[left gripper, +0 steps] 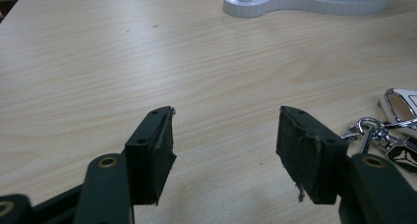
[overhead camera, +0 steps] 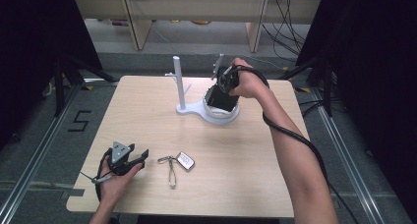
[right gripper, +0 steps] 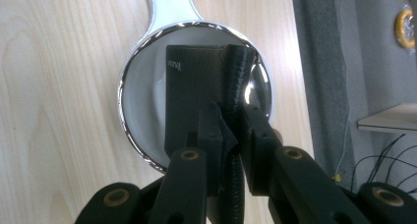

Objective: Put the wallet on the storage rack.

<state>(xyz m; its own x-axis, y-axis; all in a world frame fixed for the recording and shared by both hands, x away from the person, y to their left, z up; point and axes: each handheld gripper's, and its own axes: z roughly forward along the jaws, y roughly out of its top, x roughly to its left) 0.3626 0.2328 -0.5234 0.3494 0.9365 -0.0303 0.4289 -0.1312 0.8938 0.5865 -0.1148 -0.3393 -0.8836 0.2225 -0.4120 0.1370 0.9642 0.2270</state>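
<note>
Black wallet (right gripper: 196, 101), pinched by the right gripper (right gripper: 231, 130), hangs over the far white tray (right gripper: 129, 116), release seemingly next; left gripper (left gripper: 223, 145) gapes empty.

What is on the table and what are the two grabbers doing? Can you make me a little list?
held thing: black wallet, pinched along its folded edge by the right gripper
where it is: over the round dish of the white stand
stand: white, with an upright post, at the far side of the table
left gripper: jaws apart, nothing between them, low at the table's near left
car key on its ring: lying flat, just right of the left gripper, untouched
</note>
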